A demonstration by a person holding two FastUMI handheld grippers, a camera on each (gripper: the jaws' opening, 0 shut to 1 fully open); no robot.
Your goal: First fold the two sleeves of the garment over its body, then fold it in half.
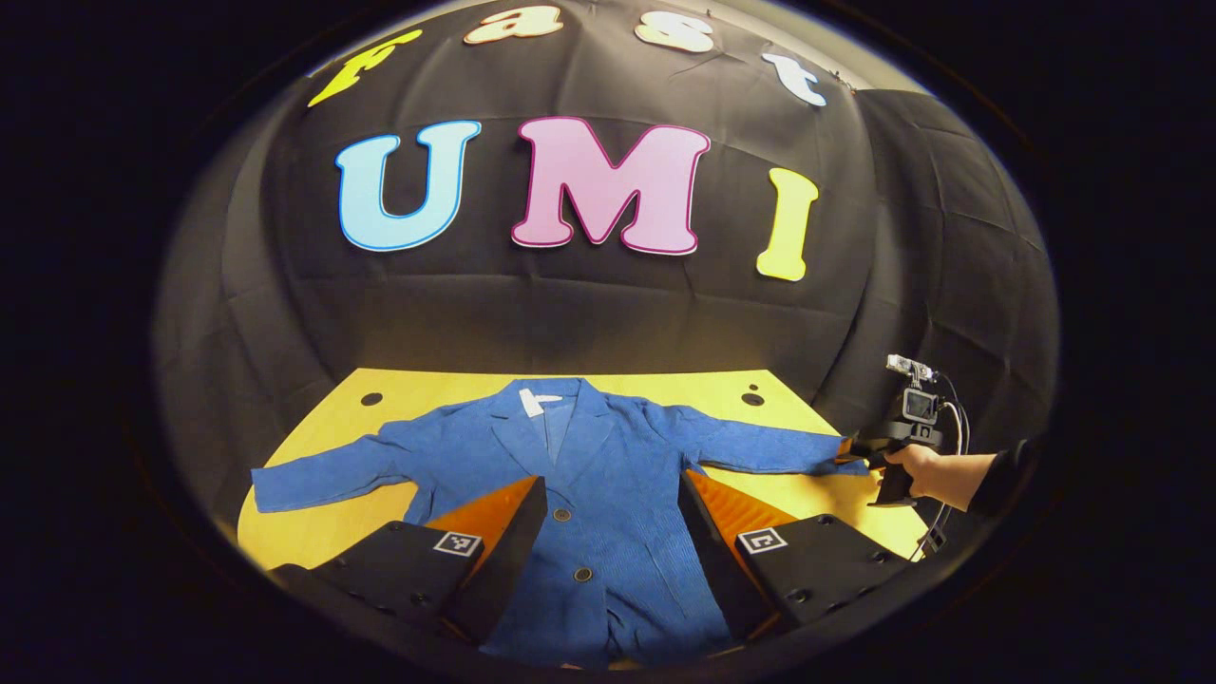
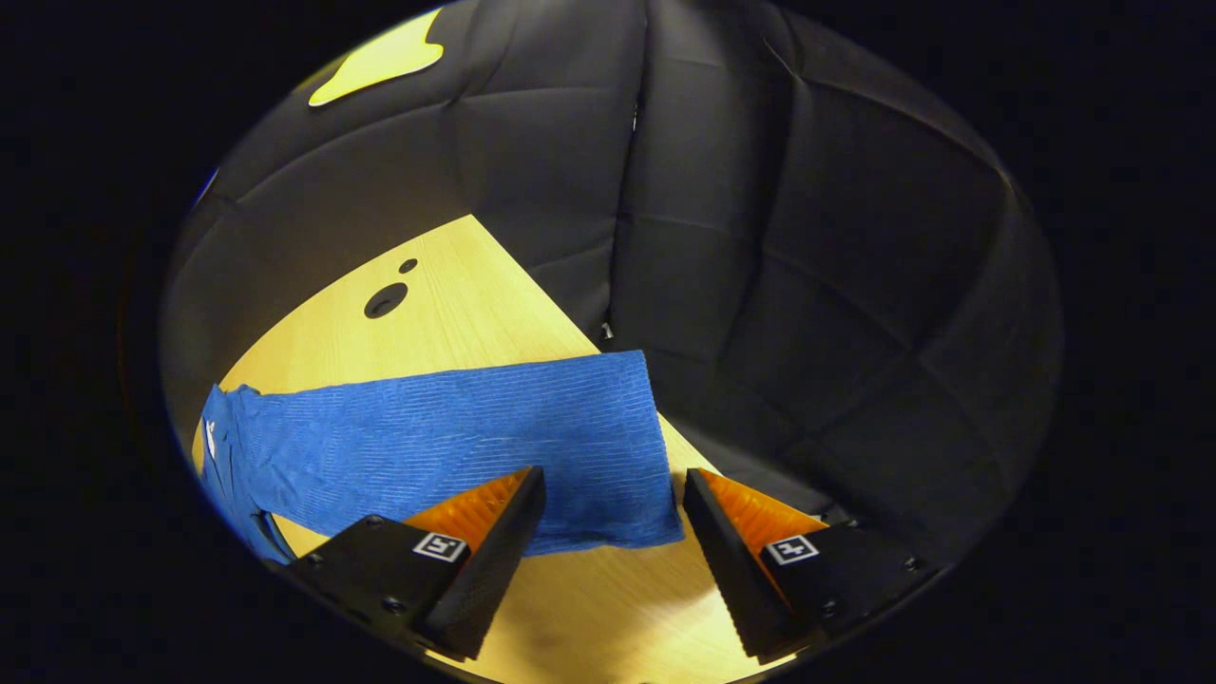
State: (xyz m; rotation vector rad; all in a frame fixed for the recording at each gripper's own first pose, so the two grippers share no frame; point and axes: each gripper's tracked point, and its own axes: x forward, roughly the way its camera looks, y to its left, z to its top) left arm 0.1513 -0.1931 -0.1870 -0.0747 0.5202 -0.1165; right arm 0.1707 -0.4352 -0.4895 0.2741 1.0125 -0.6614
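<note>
Fingers (image 2: 494,532) of the right gripper (image 2: 613,503) spread open around the blue jacket's (image 1: 589,475) right sleeve cuff (image 2: 617,456); left gripper (image 1: 613,513) open above the jacket's front on the wooden table (image 1: 817,489).

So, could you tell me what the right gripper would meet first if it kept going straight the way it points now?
Most likely the cuff end of the blue sleeve, which lies flat on the wooden table just ahead of the open right gripper. Depth is hard to judge; it may skim above the cloth.
</note>
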